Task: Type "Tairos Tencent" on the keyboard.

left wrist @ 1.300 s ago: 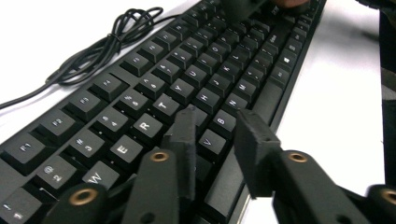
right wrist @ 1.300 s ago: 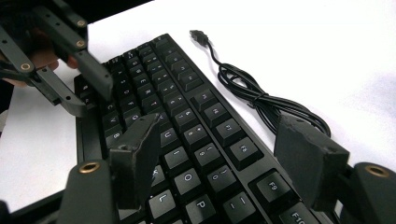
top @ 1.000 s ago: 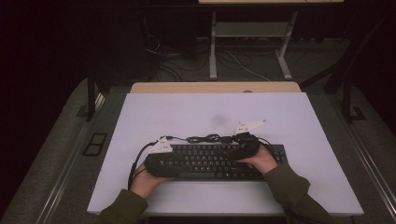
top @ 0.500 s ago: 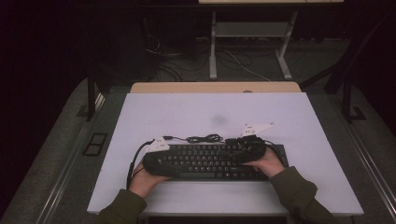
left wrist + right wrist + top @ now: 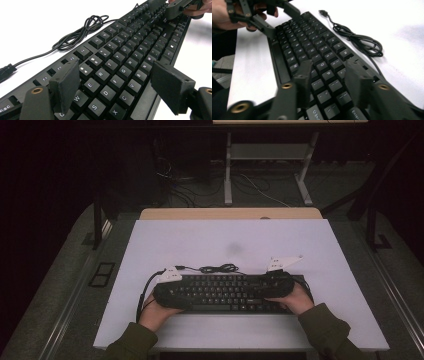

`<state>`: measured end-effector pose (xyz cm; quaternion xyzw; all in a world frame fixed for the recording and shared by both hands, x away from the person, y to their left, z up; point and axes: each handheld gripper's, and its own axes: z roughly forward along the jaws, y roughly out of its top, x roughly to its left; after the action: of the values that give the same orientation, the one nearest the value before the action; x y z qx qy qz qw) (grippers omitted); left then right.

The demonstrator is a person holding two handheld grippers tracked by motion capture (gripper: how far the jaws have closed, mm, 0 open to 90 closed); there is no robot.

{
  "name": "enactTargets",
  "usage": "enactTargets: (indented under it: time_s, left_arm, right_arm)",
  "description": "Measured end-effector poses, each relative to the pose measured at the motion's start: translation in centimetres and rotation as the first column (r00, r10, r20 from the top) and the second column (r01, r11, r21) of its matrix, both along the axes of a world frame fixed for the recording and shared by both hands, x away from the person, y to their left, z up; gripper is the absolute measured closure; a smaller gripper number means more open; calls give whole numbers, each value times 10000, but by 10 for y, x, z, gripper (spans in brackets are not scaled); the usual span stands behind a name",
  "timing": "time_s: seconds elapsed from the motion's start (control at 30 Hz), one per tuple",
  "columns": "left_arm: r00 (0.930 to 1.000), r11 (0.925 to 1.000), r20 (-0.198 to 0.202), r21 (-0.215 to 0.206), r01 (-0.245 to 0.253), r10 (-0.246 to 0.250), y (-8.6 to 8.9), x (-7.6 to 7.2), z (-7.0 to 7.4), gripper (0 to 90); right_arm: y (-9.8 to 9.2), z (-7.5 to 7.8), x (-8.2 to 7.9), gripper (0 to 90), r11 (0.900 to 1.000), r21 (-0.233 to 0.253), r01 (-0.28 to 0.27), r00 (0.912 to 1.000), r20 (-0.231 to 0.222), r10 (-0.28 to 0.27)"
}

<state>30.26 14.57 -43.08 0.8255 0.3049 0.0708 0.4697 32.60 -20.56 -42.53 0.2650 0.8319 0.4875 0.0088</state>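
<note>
Two grippers sit at opposite ends of the black keyboard (image 5: 227, 293), which lies flat on the white table (image 5: 225, 245) near the edge closest to me. My left gripper (image 5: 117, 85) has its fingers spread wide: one finger (image 5: 66, 85) stands over the keys near W and E, the other (image 5: 171, 87) hangs past the keyboard's front edge, so the letter rows run between them. I can't tell from here whether either finger touches the keyboard. My right gripper (image 5: 328, 77) is at the other end, its fingers also apart, with a few columns of keys showing between them; one finger (image 5: 303, 75) is over the keys toward the front edge, the other (image 5: 357, 80) is nearer the back edge. Whether they rest on the key tops I can't tell.

Beyond the left fingers, the keyboard stretches away to the far end, where the other gripper shows, held in a hand. Just behind the keyboard's back edge, between the two sets of fingers, its cable (image 5: 217, 268) lies in a loose coil on the table, with its plug (image 5: 323, 12) lying free
</note>
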Motion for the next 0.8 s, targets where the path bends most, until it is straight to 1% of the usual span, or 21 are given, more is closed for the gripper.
enactTargets:
  time_s: [0.07,0.17,0.23,0.37,0.47,0.57,0.8]
  left_arm:
    - [10000,10000,-7,2,20,-20,-1,1,0,224]
    - [10000,10000,17,-17,29,-29,-1,1,-1,224]
    - [10000,9999,-18,-102,-28,28,0,2,-1,224]
    - [10000,9999,32,-153,-44,45,0,3,0,225]
    - [10000,9998,13,-194,-25,25,0,3,0,225]
    - [10000,9996,-20,-269,-13,13,-1,4,0,226]
    - [10000,9997,-12,-264,-6,6,-3,5,0,228]
  right_arm:
    - [-1,0,-2,678,10000,-67,-23,10000,-44,23]
    - [-3,-1,-4,761,9995,-197,-228,9997,-65,227]
    - [-4,-2,-5,803,9992,-278,-286,9995,-134,282]
    - [-7,-4,-8,883,9968,-538,-589,9981,-236,577]
    - [-9,-5,-11,892,9946,-668,-794,9966,-257,778]
    - [-10,-6,-12,892,9929,-813,-870,9960,-274,850]
    - [-6,-10,-13,892,9863,-1223,-1108,9937,-316,1077]
